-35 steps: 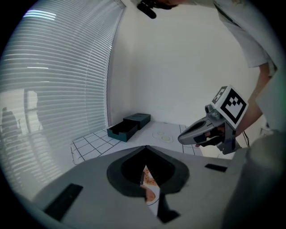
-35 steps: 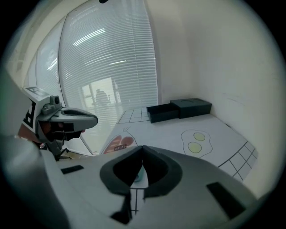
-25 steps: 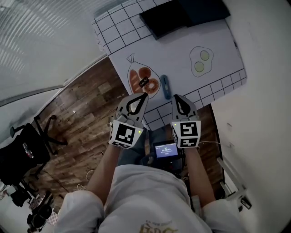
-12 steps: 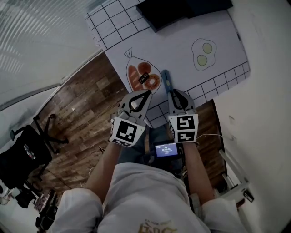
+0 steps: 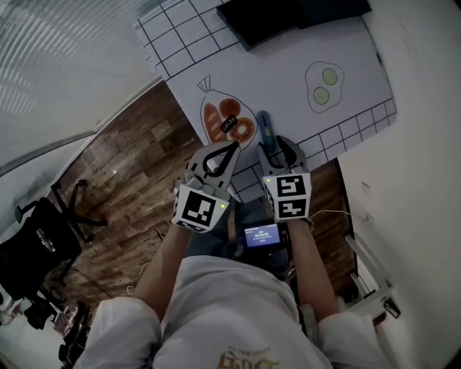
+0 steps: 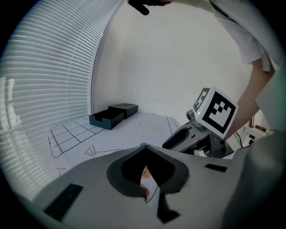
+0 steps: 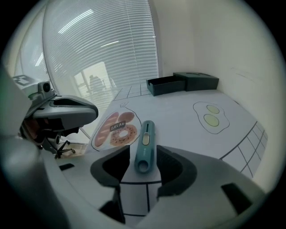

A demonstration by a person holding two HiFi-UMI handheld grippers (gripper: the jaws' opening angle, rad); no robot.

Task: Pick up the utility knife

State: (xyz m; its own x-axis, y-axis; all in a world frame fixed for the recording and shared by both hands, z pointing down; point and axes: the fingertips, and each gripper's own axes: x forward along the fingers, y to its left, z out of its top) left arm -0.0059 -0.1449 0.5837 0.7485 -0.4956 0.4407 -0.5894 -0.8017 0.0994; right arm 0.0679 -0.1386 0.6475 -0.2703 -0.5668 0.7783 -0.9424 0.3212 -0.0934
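Note:
The teal utility knife (image 5: 263, 128) lies on the white drawn mat (image 5: 288, 68), just right of the bread drawing (image 5: 229, 122). In the right gripper view the utility knife (image 7: 145, 145) points away from me, and its near end sits between the jaws. My right gripper (image 5: 277, 146) (image 7: 143, 148) is low over the mat's front edge. Its jaws are opening and the pads stand clear of the knife's sides. My left gripper (image 5: 234, 146) (image 6: 144, 146) hovers beside it to the left, tips together, holding nothing.
A dark open box (image 5: 288, 18) (image 7: 183, 82) sits at the mat's far end, with an egg drawing (image 5: 320, 85) to the right. A white wall (image 5: 425, 144) runs along the right, and wooden floor (image 5: 137, 158) lies to the left with a black chair (image 5: 43, 238).
My right gripper has moved forward and down over the knife's near end, and its jaws have gone from shut to wide. The left gripper has hardly moved.

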